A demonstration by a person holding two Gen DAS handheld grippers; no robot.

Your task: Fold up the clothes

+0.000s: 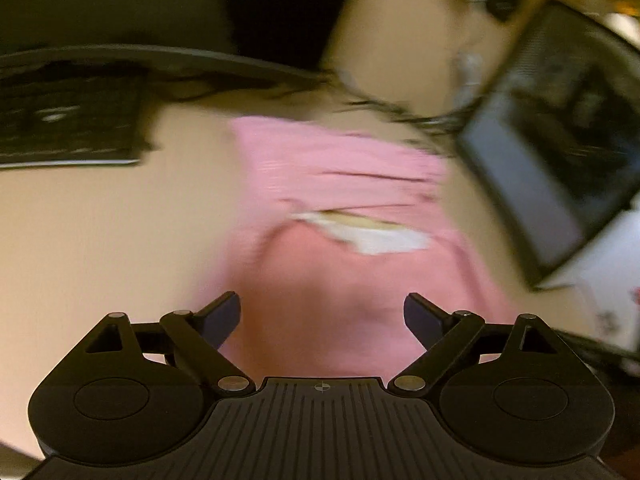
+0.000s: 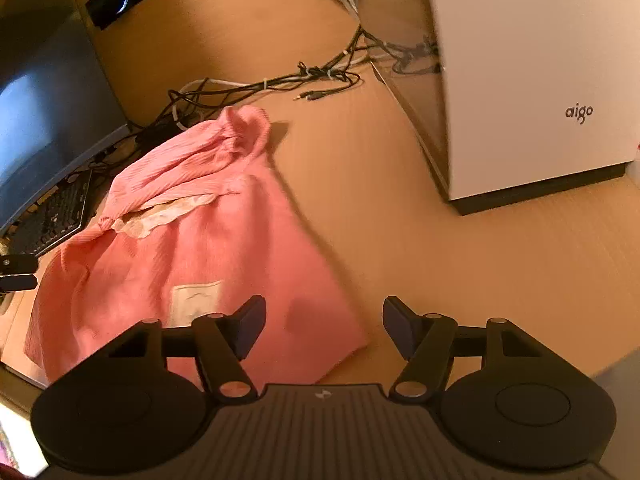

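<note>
Left wrist view is motion-blurred; right wrist view is sharp, so most detail comes from the latter. Pink garment (image 2: 192, 248) lies flat on the wooden desk (image 2: 440, 280), partly folded, a pale lace trim (image 2: 160, 212) crossing it and a white label patch (image 2: 192, 300) on its near part. Only the right view shows the white case marked "aigo" (image 2: 540, 80) standing well apart from the garment, and the cable tangle (image 2: 280, 84) just beyond the garment's far end. It also shows the monitor (image 2: 44, 120) and the keyboard (image 2: 56, 216), both beside the garment's edge opposite the case. Left view shows the pink garment (image 1: 344, 240) from another side, with the dark keyboard (image 1: 68, 120) to one side and the monitor (image 1: 560, 152) to the other; finer details there are lost in blur. In the right view the garment's long axis runs from the near hem toward the bunched, ribbed end pointing at the cables. Left gripper (image 1: 322, 316) hovers over the garment, jaws wide, nothing between them. Right gripper (image 2: 324, 328) sits above the garment's near corner, jaws wide and empty.
</note>
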